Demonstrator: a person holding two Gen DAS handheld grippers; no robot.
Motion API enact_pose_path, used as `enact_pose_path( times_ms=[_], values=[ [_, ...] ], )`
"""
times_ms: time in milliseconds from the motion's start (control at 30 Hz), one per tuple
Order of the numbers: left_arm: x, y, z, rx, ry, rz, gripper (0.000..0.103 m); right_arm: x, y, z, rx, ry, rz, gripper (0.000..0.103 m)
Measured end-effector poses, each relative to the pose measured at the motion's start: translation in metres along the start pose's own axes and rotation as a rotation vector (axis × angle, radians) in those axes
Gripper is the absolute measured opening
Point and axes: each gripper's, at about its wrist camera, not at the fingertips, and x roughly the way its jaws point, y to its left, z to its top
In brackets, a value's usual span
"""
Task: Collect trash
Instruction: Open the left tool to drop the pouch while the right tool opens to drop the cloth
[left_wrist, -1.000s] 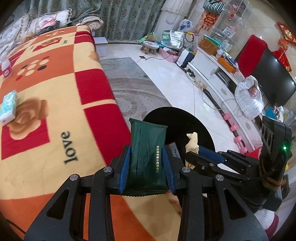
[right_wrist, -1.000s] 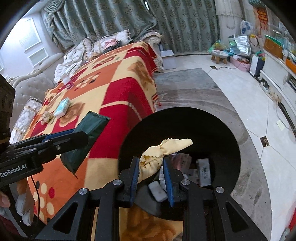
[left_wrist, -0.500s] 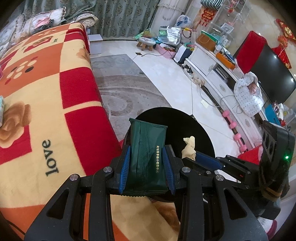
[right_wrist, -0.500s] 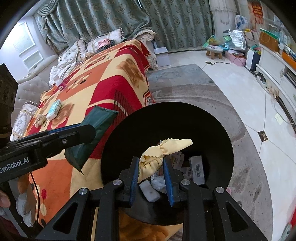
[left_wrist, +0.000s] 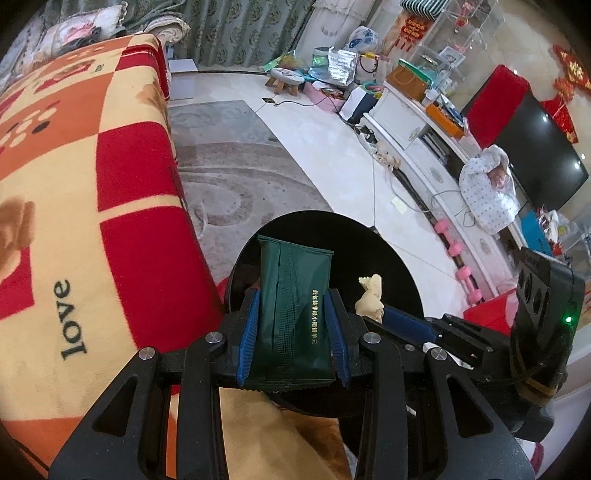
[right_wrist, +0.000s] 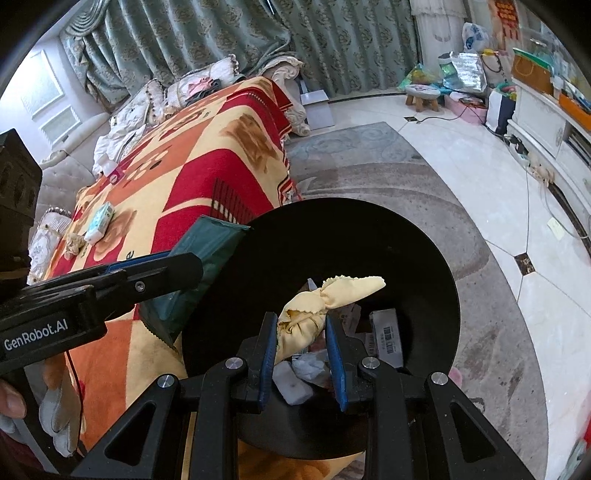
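Now left tool (left_wrist: 293, 332) pinching green packet (left_wrist: 293, 295), right tool (right_wrist: 301, 343) pinching yellow wrapper (right_wrist: 314, 310), above bin rim (right_wrist: 369, 210).

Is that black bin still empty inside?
No, the bin already holds several wrappers and small boxes at its bottom.

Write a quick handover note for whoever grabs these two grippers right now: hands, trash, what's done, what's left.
Left gripper: shut on the dark green foil packet, held at the round black trash bin's rim.
Right gripper: shut on the crumpled yellow wrapper, above the bin's mouth.
Done: several scraps already lie in the bin.
Left: release both pieces; a small light-blue pack remains on the patterned blanket, possibly trash.
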Motion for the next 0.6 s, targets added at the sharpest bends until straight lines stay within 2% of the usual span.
enact_pose_path(
  times_ms=[133,233,333,600],
  values=[
    [-0.001,0.0,0.0,-0.007,-0.006,-0.013,0.037,0.0,-0.002,0.0,0.008,-0.001,0.001,0.027],
    [-0.002,-0.001,0.0,-0.009,-0.005,-0.019,0.047,-0.001,-0.004,0.0,0.018,-0.006,0.0,0.041],
    [-0.005,-0.001,-0.001,-0.003,-0.005,-0.013,0.047,-0.003,-0.005,-0.001,0.022,-0.004,0.002,0.041],
    [-0.026,0.006,-0.008,0.023,-0.044,0.07,0.047,-0.009,0.006,-0.002,0.004,-0.009,-0.002,0.041]
  ],
)
